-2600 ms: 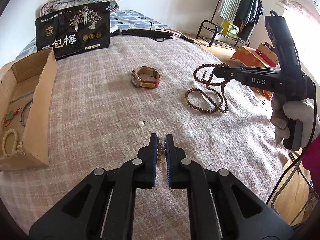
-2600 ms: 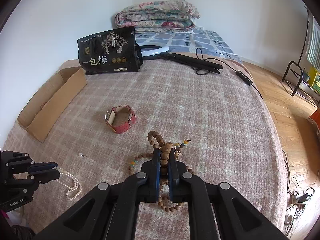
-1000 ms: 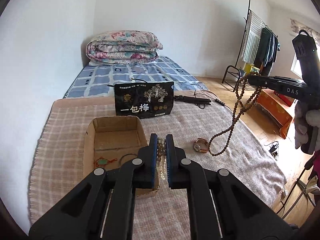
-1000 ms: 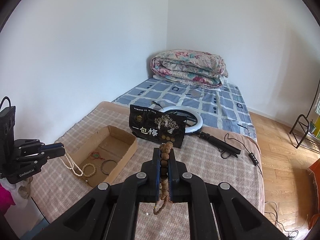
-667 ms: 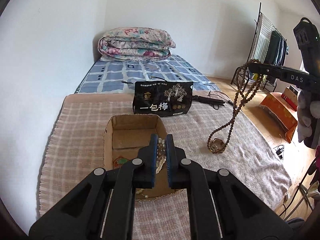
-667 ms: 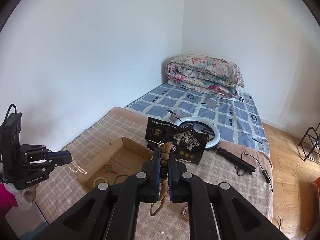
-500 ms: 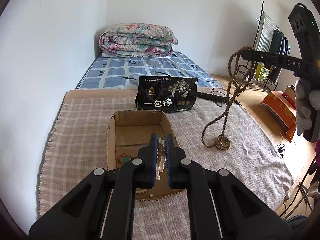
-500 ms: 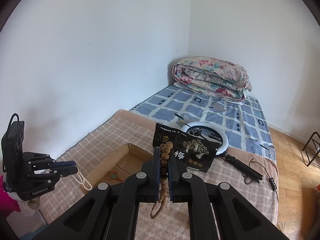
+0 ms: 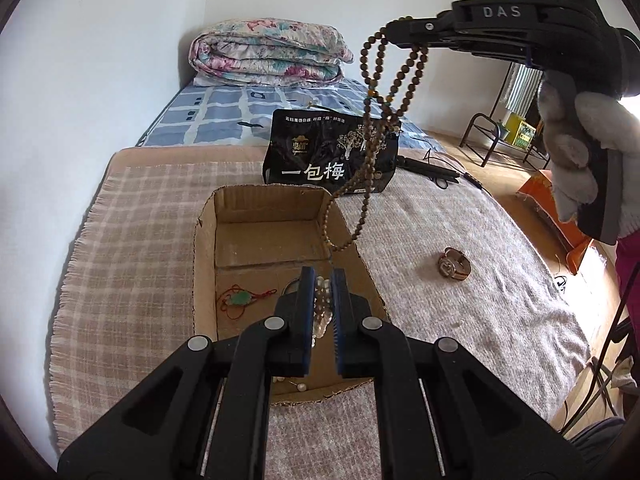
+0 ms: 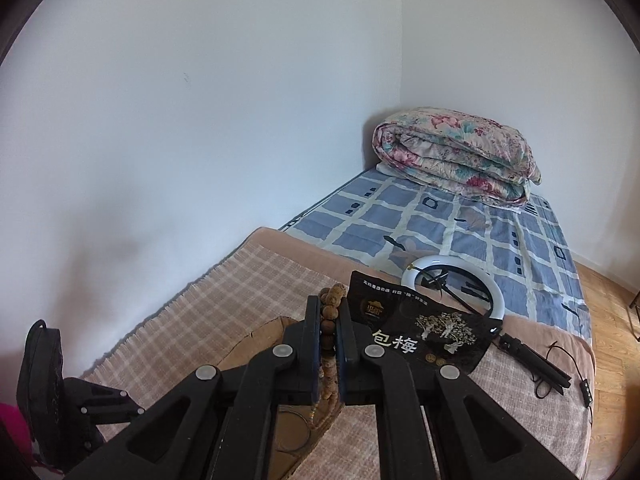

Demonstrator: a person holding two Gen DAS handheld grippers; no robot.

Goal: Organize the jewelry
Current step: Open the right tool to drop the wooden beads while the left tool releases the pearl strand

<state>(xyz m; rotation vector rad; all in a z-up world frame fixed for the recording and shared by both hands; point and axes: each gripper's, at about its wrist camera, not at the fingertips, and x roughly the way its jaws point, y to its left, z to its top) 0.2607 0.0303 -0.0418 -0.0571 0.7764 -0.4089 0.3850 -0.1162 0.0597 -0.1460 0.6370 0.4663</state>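
Step in hand: carrying two strands to the cardboard box (image 9: pixel 206 276). Left gripper (image 9: pixel 322 286), lower centre of the frame, is clamped on a pearl necklace (image 9: pixel 321 308) over the box's near end. Right gripper (image 9: pixel 394 32), upper right, pinches a brown bead necklace (image 9: pixel 372 120), whose loop dangles above the box's right wall. Watch (image 9: pixel 454 268) lies on the blanket at right. Next, likely: lower, then release inside the walls.

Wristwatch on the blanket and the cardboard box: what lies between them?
In the left wrist view, only bare checked blanket lies between the wristwatch and the cardboard box. The brown bead necklace hangs above the box's right wall, not on that stretch.
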